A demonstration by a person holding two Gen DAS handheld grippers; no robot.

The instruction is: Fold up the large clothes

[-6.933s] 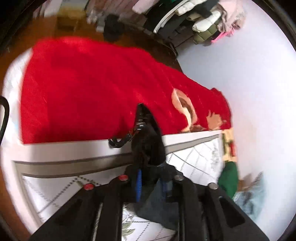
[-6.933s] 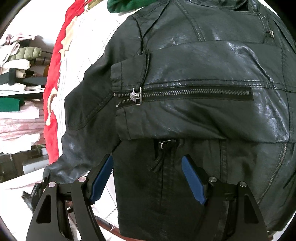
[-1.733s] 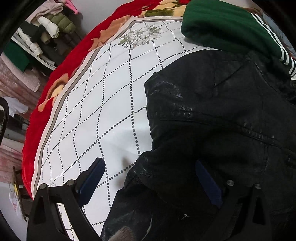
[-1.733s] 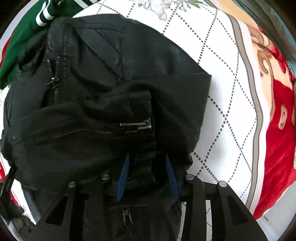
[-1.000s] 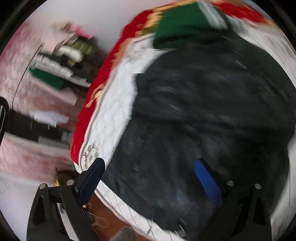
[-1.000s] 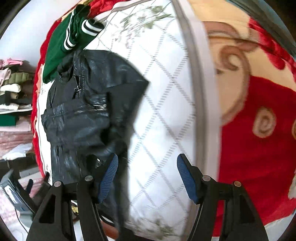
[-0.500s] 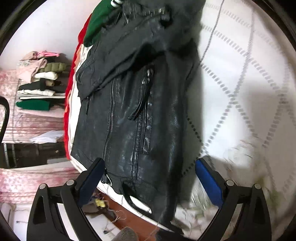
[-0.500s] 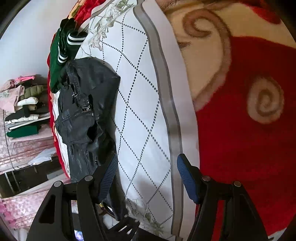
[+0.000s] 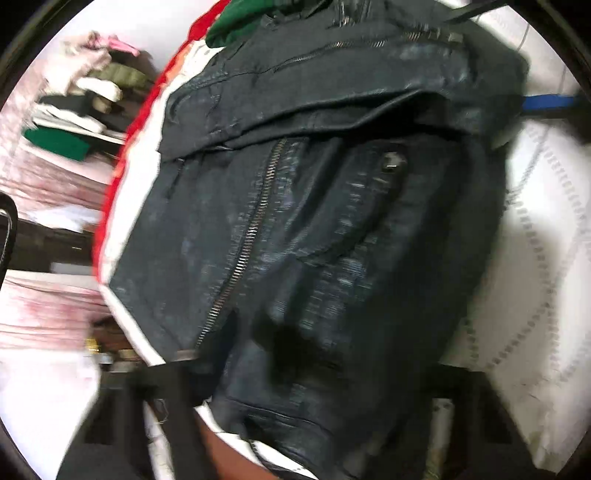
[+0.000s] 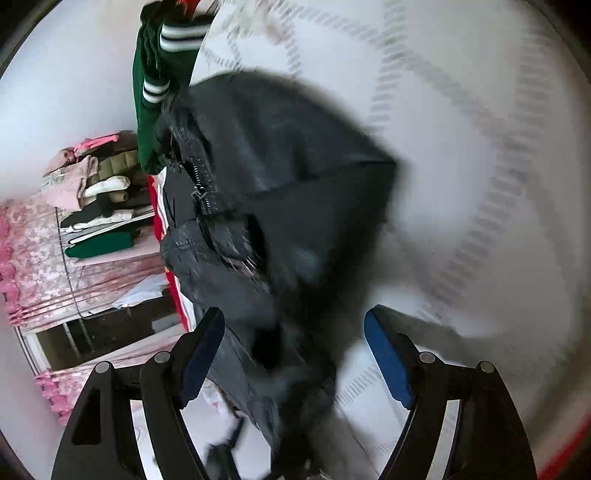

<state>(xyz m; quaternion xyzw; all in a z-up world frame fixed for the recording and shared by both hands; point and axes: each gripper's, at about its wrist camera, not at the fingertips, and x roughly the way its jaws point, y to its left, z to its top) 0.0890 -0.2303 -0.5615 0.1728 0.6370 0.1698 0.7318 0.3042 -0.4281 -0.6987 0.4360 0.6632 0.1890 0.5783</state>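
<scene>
A black leather jacket [image 9: 314, 206] lies partly folded on the white quilted bed cover [image 9: 535, 280], its upper part folded over the zipped body. It also shows in the right wrist view [image 10: 280, 192]. My left gripper [image 9: 306, 373] is low over the jacket's hem, its arms wide apart and blurred; the hem hides the pads. My right gripper [image 10: 295, 350] is open, its blue pads on either side of the jacket's lower edge. A blue pad of the right gripper [image 9: 546, 101] shows at the jacket's far side.
A green garment with white stripes [image 10: 155, 74] lies beyond the jacket's collar; it also shows in the left wrist view [image 9: 243, 22]. A red blanket edge [image 9: 125, 155] runs along the bed's left side. Shelves with stacked clothes [image 10: 96, 206] stand beyond it.
Both grippers have swung in close over the jacket. The right gripper, open over bare cover half a second ago, now straddles the jacket's lower edge. Both views are blurred by motion.
</scene>
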